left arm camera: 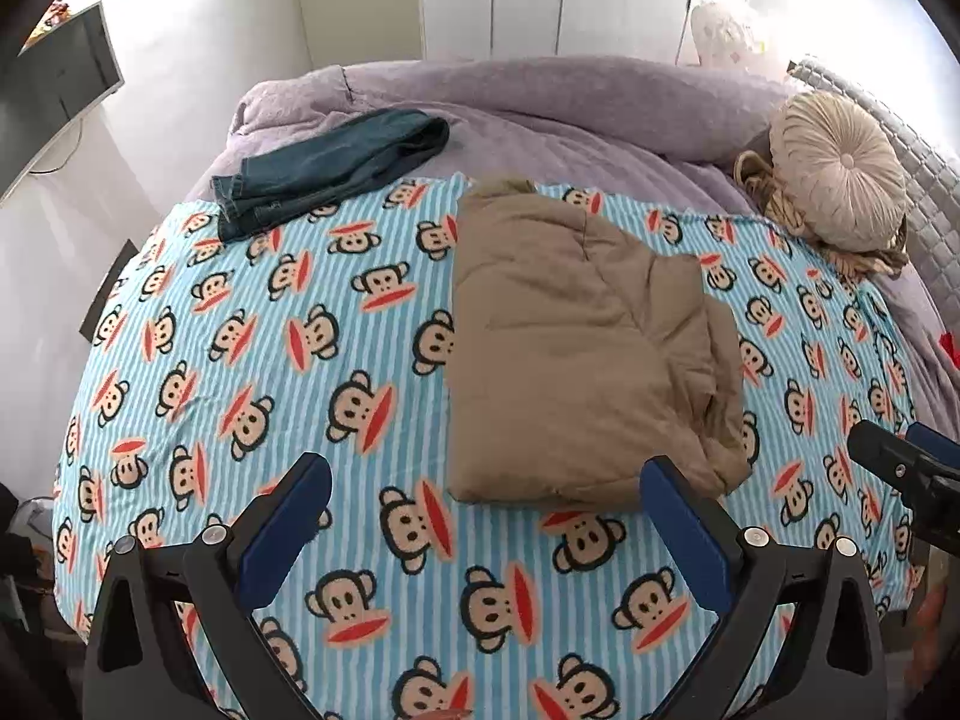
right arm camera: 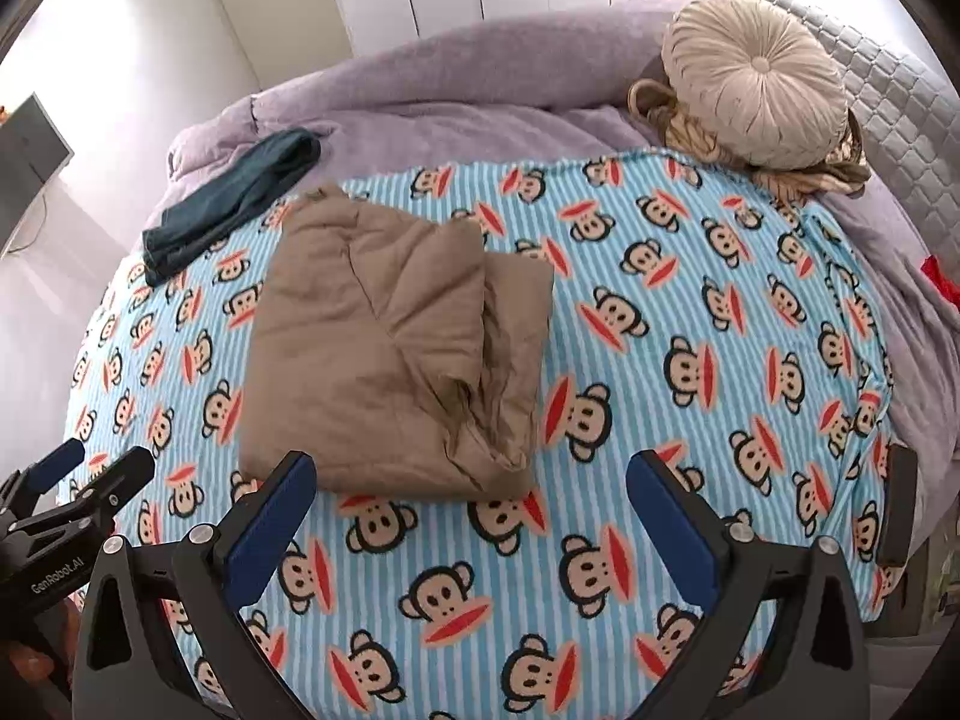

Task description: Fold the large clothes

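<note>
left hand-held gripper [left arm camera: 486, 504]: released, empty | right hand-held gripper [right arm camera: 471, 498]: released, empty | folded tan padded coat [left arm camera: 576, 348]: ahead of both, long axis running away, right slightly nearer

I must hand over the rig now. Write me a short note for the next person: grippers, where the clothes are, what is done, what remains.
Left gripper: open, empty, above the monkey-print sheet.
Right gripper: open, empty, just beside it.
Tan jacket: folded into a block in the middle of the sheet, one edge a bit loose on the right.
Dark jeans: at the far left edge, partly on the purple blanket, bunched, apparently not folded.
Left to do: probably the jeans.
</note>
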`<move>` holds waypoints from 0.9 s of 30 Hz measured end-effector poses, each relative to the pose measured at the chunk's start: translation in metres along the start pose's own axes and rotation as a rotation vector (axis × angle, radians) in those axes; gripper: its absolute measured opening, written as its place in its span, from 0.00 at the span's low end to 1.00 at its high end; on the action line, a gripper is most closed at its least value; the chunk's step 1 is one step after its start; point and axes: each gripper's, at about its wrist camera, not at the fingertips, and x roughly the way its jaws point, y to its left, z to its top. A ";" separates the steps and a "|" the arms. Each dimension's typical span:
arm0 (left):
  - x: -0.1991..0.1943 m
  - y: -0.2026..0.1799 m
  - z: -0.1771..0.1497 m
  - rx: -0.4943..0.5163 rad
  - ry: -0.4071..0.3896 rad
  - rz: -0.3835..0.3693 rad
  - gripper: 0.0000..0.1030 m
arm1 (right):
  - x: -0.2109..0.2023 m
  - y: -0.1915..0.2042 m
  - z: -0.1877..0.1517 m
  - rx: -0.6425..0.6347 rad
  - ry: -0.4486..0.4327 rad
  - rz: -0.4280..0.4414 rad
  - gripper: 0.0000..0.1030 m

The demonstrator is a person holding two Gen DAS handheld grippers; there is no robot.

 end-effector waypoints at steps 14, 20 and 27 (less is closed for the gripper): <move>-0.007 0.000 0.002 -0.012 -0.013 0.019 1.00 | -0.007 0.010 0.001 -0.009 -0.033 -0.018 1.00; -0.009 0.002 0.002 -0.023 -0.017 0.029 1.00 | -0.005 0.009 -0.001 -0.009 -0.022 -0.019 1.00; -0.011 0.004 0.000 -0.031 -0.022 0.041 1.00 | -0.004 0.009 -0.002 -0.006 -0.019 -0.019 1.00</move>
